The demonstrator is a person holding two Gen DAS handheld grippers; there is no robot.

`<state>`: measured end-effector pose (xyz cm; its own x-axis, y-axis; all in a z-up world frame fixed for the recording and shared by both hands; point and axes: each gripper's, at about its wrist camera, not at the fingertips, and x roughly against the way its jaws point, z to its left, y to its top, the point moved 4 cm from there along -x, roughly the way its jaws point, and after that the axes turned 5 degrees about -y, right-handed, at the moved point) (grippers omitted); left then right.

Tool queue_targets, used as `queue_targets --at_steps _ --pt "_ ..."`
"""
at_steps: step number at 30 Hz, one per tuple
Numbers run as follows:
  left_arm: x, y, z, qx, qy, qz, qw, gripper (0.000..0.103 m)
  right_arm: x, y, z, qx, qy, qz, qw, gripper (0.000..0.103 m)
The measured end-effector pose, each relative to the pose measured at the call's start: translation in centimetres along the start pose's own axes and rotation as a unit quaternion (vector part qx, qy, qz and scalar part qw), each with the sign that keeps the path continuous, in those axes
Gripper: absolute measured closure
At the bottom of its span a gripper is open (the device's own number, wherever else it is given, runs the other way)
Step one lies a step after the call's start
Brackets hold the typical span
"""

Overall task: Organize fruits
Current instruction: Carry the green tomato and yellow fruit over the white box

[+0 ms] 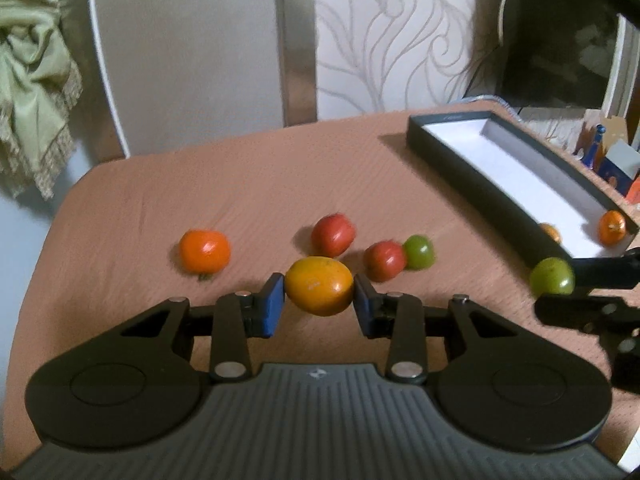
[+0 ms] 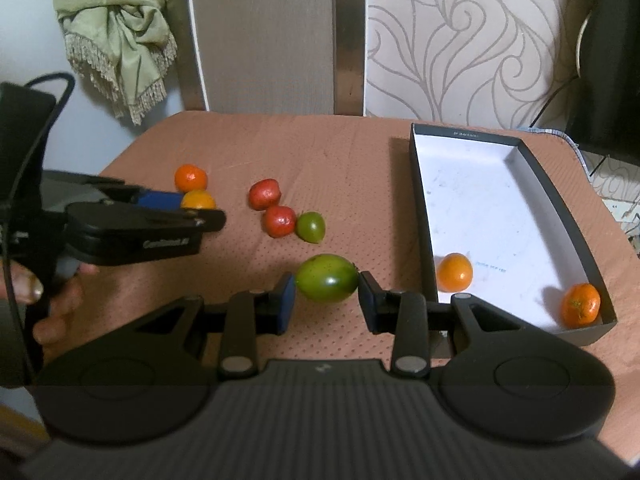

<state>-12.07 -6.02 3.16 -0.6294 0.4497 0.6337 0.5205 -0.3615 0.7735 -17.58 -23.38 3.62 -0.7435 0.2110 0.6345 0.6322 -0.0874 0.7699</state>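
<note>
Two fruits are in hand at once. A yellow fruit is clamped between the blue pads of the left gripper, both pads pressed against its sides. A green fruit is pinched the same way by the right gripper. Both appear lifted clear of the cloth, though that is a judgement from the shadows.

The step in hand is judged to be the carry to the box, which sits at about two o'clock from the right gripper. Two oranges already lie at its near end, one of them in the near right corner.

Next, the green fruit would need to be swung right over the dark wall and let go on bare white floor, at twelve o'clock from the oranges. The yellow fruit has farther to travel, and the paths of the two tools would need to be kept apart.

Left on the cloth: an orange at ten o'clock from the left gripper, two red fruits at about one o'clock, and a small green one touching the nearer red.

The skins are seen to be glossy and smooth, so slipping is a risk. The yellow fruit is oval, with a faint mark on its face.
</note>
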Motion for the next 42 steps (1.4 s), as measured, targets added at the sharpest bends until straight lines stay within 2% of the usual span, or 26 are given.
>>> queue_targets --at_steps 11,19,33,42 --pt "-1.4 1.7 -2.6 -0.008 -0.019 0.011 0.9997 0.06 2.1 -0.1 -0.7 0.019 0.0 -0.028 0.999 0.065" --pt "-1.5 4.7 -5.5 -0.036 -0.037 -0.011 0.9986 0.06 3.2 0.5 -2.4 0.013 -0.012 -0.059 0.998 0.066" --pt "-3.0 8.7 -11.8 -0.068 -0.078 -0.036 0.994 0.06 3.8 0.0 -7.1 -0.036 -0.055 -0.058 0.996 0.066" --pt "-4.9 9.6 -15.5 -0.075 -0.101 -0.027 0.9917 0.06 4.3 -1.0 -9.5 -0.067 -0.078 -0.05 0.993 0.066"
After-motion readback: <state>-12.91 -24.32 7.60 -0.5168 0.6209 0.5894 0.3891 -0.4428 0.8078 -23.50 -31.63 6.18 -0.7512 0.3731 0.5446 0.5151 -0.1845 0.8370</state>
